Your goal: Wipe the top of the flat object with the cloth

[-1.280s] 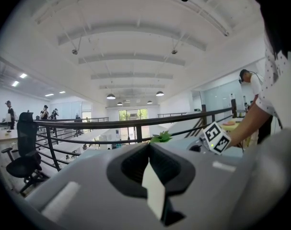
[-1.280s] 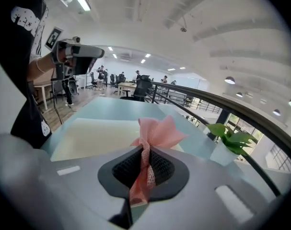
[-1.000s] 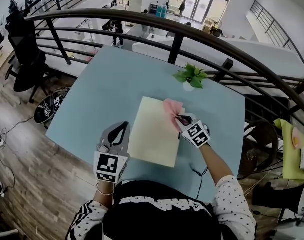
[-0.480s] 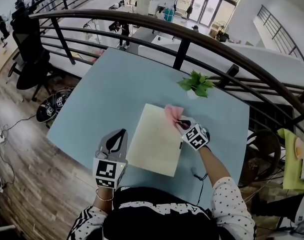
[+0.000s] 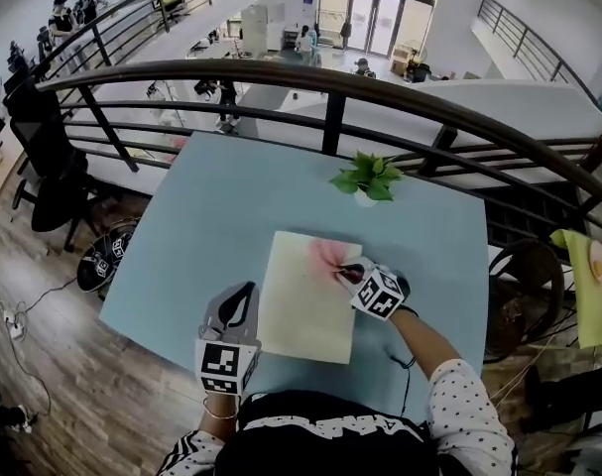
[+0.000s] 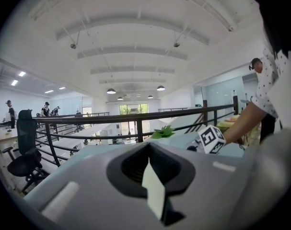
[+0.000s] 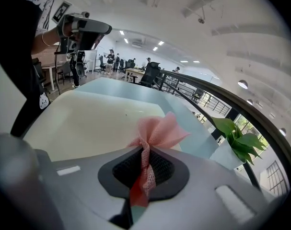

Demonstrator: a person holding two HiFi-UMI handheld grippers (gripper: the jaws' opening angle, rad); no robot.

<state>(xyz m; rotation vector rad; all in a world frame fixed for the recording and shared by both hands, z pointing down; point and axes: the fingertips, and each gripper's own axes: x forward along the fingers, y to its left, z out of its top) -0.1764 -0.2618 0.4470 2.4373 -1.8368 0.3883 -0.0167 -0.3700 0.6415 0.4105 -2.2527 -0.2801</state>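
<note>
Right gripper (image 5: 352,271) is clamped on the pink cloth (image 5: 328,256), which sits on the flat board's (image 5: 301,315) far-right corner. Unwiped board lies left & toward the person. Left gripper (image 5: 241,294) has its jaws together, just beside the near-left edge (pale sliver in the seam, idk what).

Pale blue table (image 5: 201,216), cream flat board (image 5: 301,305), small potted plant (image 5: 365,179)

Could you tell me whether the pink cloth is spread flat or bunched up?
Bunched: the pink cloth is pinched into a twisted strand between the right gripper's jaws, fanning out only at its far end.
</note>
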